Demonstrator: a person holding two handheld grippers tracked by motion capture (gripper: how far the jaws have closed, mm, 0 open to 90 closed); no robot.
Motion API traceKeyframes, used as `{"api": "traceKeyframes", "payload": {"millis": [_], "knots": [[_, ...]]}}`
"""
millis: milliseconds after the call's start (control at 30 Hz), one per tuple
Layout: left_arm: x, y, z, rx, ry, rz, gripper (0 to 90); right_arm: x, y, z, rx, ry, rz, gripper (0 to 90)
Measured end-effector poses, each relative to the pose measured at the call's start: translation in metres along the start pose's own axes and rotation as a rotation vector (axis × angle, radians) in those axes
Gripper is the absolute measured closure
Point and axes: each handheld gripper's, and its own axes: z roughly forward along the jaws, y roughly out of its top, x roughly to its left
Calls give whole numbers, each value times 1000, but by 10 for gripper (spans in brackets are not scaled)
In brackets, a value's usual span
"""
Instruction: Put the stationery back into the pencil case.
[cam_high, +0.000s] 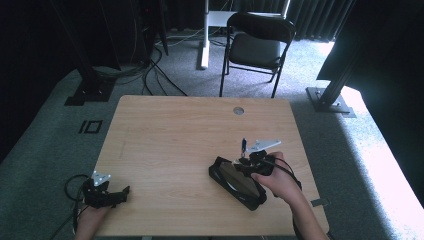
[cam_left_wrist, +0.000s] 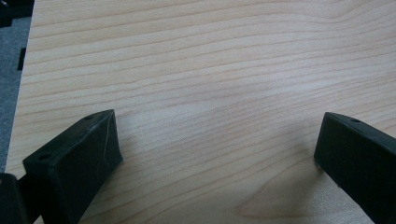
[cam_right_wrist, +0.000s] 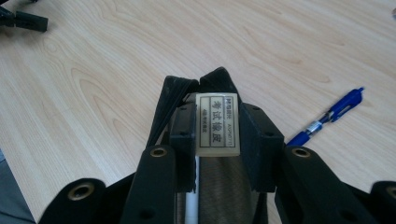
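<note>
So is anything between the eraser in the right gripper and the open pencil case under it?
Nothing visible. The right gripper holds the eraser directly over the pencil case, whose opening lies just below. The blue pen lies off to the side.

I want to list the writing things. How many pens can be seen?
1. A blue pen lies on the table, beside the right gripper, which holds an eraser above an open black case. The case may hide others.

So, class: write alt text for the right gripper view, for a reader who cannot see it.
The right gripper pinches a small pale eraser between its black jaws, above an open black pencil case. A blue pen lies on the wooden table to the right.
</note>
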Motion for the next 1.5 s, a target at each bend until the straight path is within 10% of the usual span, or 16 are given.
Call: {"api": "traceKeyframes", "payload": {"millis": [1500], "knots": [[0,0,0,0,0,0,5,6,-10,74,237,-17,-28,682]]}}
